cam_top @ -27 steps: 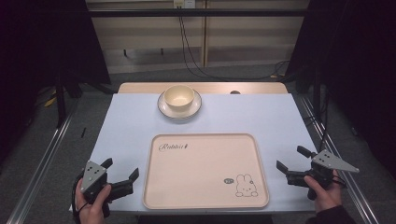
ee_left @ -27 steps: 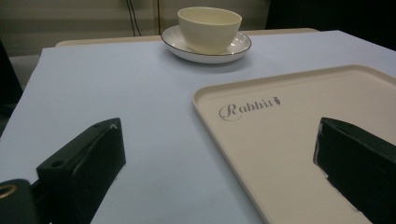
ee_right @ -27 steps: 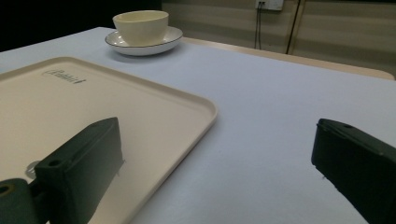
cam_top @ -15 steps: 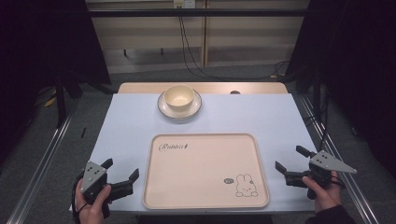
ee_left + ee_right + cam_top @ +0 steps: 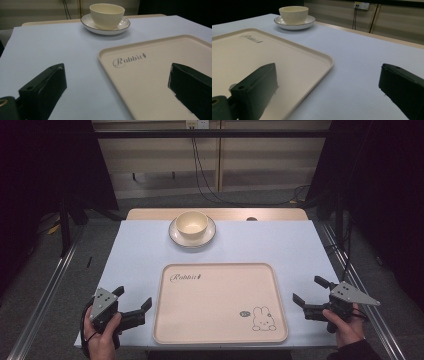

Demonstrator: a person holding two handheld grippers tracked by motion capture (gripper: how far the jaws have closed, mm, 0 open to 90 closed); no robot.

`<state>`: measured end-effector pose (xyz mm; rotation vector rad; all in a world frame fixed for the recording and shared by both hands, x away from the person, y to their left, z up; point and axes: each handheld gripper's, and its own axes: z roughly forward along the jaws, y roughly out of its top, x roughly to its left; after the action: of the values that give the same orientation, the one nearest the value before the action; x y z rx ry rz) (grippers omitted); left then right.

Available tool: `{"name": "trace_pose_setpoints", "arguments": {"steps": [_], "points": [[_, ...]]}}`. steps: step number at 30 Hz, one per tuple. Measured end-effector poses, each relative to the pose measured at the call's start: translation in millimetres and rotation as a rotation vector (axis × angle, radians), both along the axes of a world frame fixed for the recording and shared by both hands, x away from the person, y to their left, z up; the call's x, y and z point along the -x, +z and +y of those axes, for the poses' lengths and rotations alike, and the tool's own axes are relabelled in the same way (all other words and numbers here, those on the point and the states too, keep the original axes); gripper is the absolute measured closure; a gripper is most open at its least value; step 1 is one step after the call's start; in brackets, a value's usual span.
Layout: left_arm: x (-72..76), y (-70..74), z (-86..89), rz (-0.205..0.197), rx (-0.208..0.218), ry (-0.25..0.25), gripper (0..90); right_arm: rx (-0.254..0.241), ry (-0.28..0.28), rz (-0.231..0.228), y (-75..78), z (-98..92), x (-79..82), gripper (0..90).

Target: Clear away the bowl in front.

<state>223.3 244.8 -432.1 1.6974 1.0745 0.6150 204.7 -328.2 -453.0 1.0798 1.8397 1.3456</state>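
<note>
Left gripper (image 5: 134, 305): you hold it at the near left corner of the worktop (image 5: 150, 250), just beside the left edge of the tray (image 5: 220, 305); its jaws stand wide open with nothing between them; they touch nothing that the high view shows.

Left gripper view: your two black jaws rise far apart at the bottom corners; one stands over the pale blue cover, the other over the tray's (image 5: 160, 75) near part; between them lie only the tray's rim and bare cover.

Right gripper (image 5: 311, 292): you hold it at the near right of the worktop, just beside the right edge of the tray, pointing in toward it; its jaws are spread wide and empty; no pad presses on anything.

Right gripper view: one jaw stands over the tray (image 5: 287, 65), the other over the bare cover; the tray's rounded corner lies between them, apart from both.

Tray: cream, flat on the worktop between your two grippers, with the word "Rabbit" at its far left and a small rabbit drawing at its near right; nothing lies on it.

Bowl (image 5: 192, 224): cream, upright on a saucer (image 5: 210, 236) at the far middle of the worktop; well apart from both grippers and beyond the tray's far edge.
</note>
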Motion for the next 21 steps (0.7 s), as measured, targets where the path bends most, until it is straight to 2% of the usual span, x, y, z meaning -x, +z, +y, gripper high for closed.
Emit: {"name": "trace_pose_setpoints", "arguments": {"steps": [2, 3, 9, 11, 13, 16, 19, 21], "points": [[-2.9, 0.8, -1.2, -0.002, 0.000, -0.008, 1.9, -0.003, 0.003, -0.003, -0.3, 0.8, -0.1, 1.6], [-4.1, 0.7, -1.7, -0.004, 0.017, -0.018, 1.9, -0.002, 0.005, -0.004, -0.3, 0.8, -0.1, 1.6], [-11.2, 3.8, -4.6, -0.007, 0.000, -0.022, 1.8, 0.000, 0.023, -0.001, -0.3, 1.2, -0.7, 1.6], [-14.1, 5.4, -6.7, -0.013, 0.012, -0.037, 1.9, 0.002, 0.019, 0.002, -0.6, 1.4, -0.8, 1.6], [-16.7, 7.4, -7.1, -0.017, 0.001, -0.038, 1.9, 0.004, 0.024, 0.003, -0.9, 1.7, -1.2, 1.5], [-20.3, 8.8, -9.3, -0.021, 0.014, -0.039, 1.9, 0.005, 0.026, 0.000, -1.2, 1.9, -1.5, 1.5], [-26.3, 10.4, -12.2, -0.013, 0.011, -0.045, 1.8, 0.004, 0.025, 0.000, -0.9, 1.7, -1.3, 1.5], [-32.0, 11.5, -14.2, 0.008, 0.026, -0.066, 2.1, 0.010, 0.017, -0.002, -1.3, 2.0, -1.5, 1.5]]}}
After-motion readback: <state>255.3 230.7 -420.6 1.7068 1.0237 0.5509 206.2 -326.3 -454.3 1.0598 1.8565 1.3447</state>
